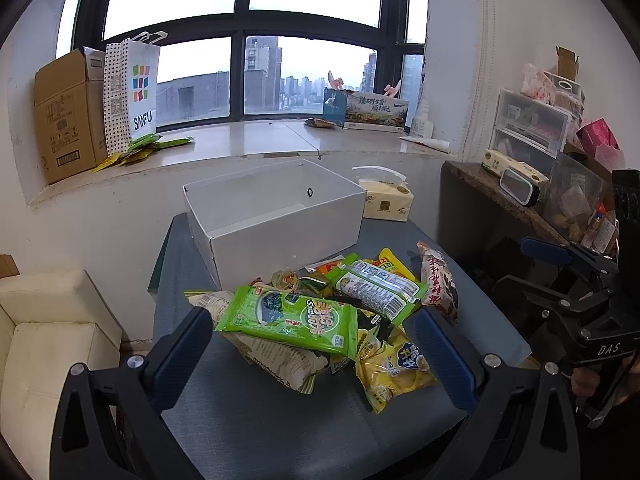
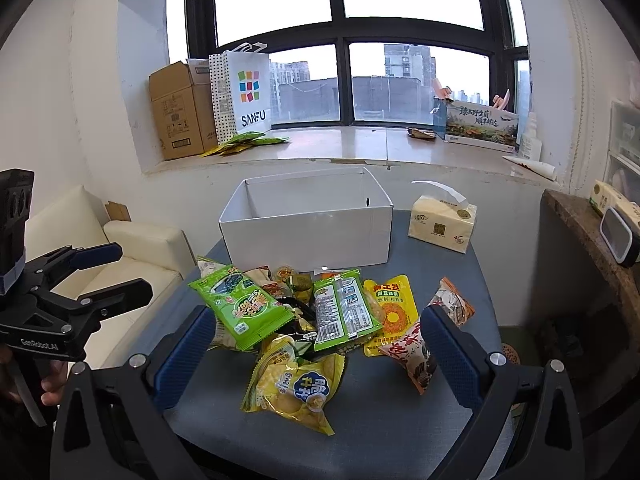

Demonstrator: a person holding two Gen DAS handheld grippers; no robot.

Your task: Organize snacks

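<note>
- left gripper [image 1: 312, 344] is hovering near-side of the pile, jaws spread wide, holding nothing; it is also showing at the left edge of the right wrist view [image 2: 116, 270], again parted and empty.
- green seaweed pack [image 1: 288, 318] is lying on top at the left of the pile, tilted, overhanging a beige crinkly bag [image 1: 276, 360]. Risk: a pinch on the top pack is likely dragging the bag underneath along, or the slick film is slipping out.
- white box [image 1: 276, 232] is sitting far of the pile, open and apparently empty, just behind the snacks. Risk: it looks light, so a pack hitting the near wall is probably shoving it toward the far table edge.
- long green pack [image 2: 344, 312] is lying across the middle, over smaller sweets [image 2: 286, 274]. Risk: lifting it is likely scattering the small pieces.
- yellow chip bag [image 2: 296, 388] is lying nearest, puffy; a hard squeeze is risking a burst or crushed chips.
- right gripper [image 2: 316, 352] is hovering over the near-right of the pile, fingers wide apart, gripping nothing.
- red-patterned pouch [image 2: 420, 344] is lying just beside the right finger [image 2: 448, 352]; a closing or descending move is risking knocking it toward the right table edge.
- tissue pack [image 2: 442, 224] is standing far right, not a snack; a wide swing is risking clipping it.
</note>
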